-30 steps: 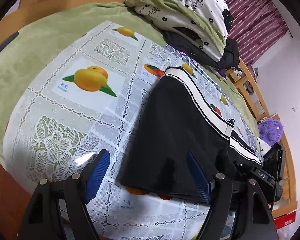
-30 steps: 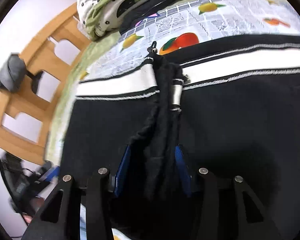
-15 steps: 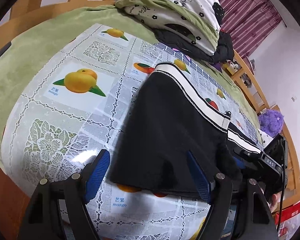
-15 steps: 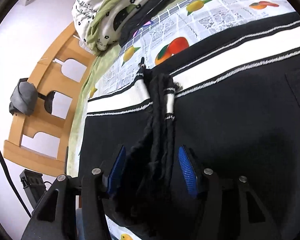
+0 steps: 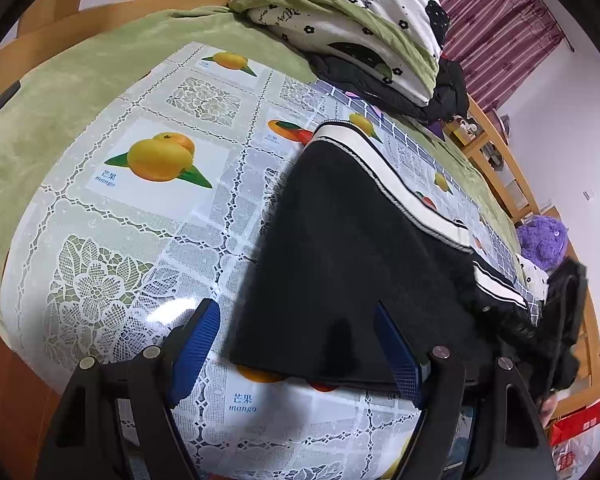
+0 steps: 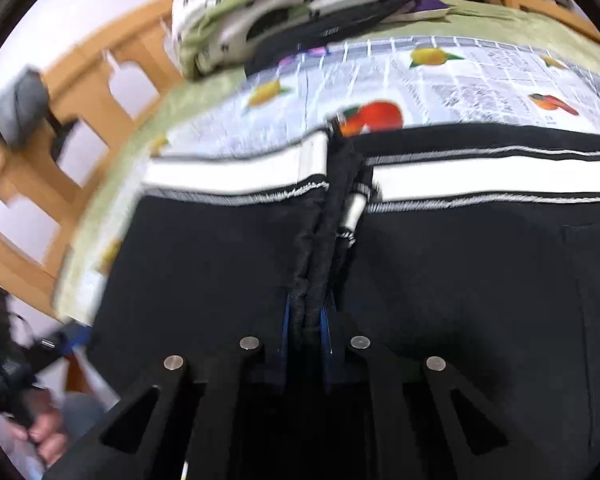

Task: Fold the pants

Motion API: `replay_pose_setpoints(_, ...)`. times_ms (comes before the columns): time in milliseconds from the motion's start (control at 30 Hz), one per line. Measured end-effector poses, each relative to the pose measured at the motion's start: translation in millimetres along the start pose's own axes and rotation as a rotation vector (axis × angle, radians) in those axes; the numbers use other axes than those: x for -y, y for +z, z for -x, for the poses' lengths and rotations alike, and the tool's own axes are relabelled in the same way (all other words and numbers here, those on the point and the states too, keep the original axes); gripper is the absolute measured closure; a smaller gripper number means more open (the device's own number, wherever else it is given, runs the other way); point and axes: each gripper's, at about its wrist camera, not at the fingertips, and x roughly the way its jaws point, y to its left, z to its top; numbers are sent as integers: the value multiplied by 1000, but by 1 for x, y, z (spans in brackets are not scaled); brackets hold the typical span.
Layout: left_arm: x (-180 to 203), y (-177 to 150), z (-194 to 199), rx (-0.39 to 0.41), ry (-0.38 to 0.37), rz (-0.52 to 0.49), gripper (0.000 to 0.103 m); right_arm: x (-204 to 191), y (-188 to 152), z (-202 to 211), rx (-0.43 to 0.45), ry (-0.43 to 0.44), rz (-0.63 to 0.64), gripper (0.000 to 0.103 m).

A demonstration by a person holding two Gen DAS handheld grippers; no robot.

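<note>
Black pants (image 5: pixel 352 264) with a white side stripe (image 5: pixel 396 184) lie on the fruit-print tablecloth (image 5: pixel 160 216). My left gripper (image 5: pixel 295 308) hovers open over their near hem, its blue pads (image 5: pixel 196 340) wide apart and touching nothing. In the right wrist view the pants (image 6: pixel 460 280) fill the lower frame, with the stripe (image 6: pixel 480 180) running across. My right gripper (image 6: pixel 305 320) is closing its jaws on a bunched ridge of black fabric (image 6: pixel 320 248). The blue pads press on both sides of that ridge. This view is motion-blurred.
A folded flowered quilt (image 5: pixel 352 24) sits on a dark garment at the far end of the green blanket (image 5: pixel 60 92). Wooden bed rails (image 5: pixel 496 168) and a purple plush toy (image 5: pixel 542 240) stand to the right. A person's hand (image 6: pixel 44 436) shows at lower left.
The right jaws went from standing apart around the loose fabric ridge to pinching it tight. The left gripper stayed open in the same spot.
</note>
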Motion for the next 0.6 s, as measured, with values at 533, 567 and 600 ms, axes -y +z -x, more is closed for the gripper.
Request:
replay_pose_setpoints(533, 39, -9, 7, 23, 116, -206, 26, 20, -10, 38, 47, -141, 74, 74)
replay_pose_setpoints(567, 45, -10, 6, 10, 114, -222, 26, 22, -13, 45, 65, -137, 74, 74)
replay_pose_setpoints(600, 51, -11, 3, -3, 116, -238, 26, 25, -18, 53, 83, -129, 78, 74)
